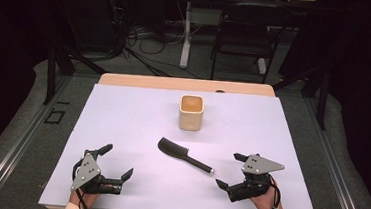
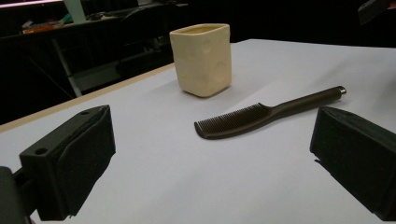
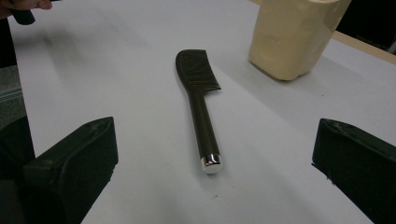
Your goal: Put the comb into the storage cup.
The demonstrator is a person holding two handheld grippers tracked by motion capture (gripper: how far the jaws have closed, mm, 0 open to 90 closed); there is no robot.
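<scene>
Comb [image 1: 184, 155] lies flat mid-table, near the cup [image 1: 191, 113], apart from it. Both hand-held grippers, left [image 1: 116, 162] and right [image 1: 231, 171], gape wide, holding nothing. Risk: the thin comb skids or pivots if jaws close off-centre on its handle.

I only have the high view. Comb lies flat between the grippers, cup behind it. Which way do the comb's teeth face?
Observer: In the left gripper view the comb has its teeth along the edge facing the cup.
Operator: Anything on the handle end?
Observer: The right gripper view shows a shiny silver cap on the handle tip, pointing at the right gripper, whose jaws stand wide open.
Operator: Cup wall smooth?
Observer: No, the left gripper view shows shallow dents in its cream side.
Operator: Left gripper open too?
Observer: Yes, the left gripper has both jaws spread, with nothing between them.
</scene>
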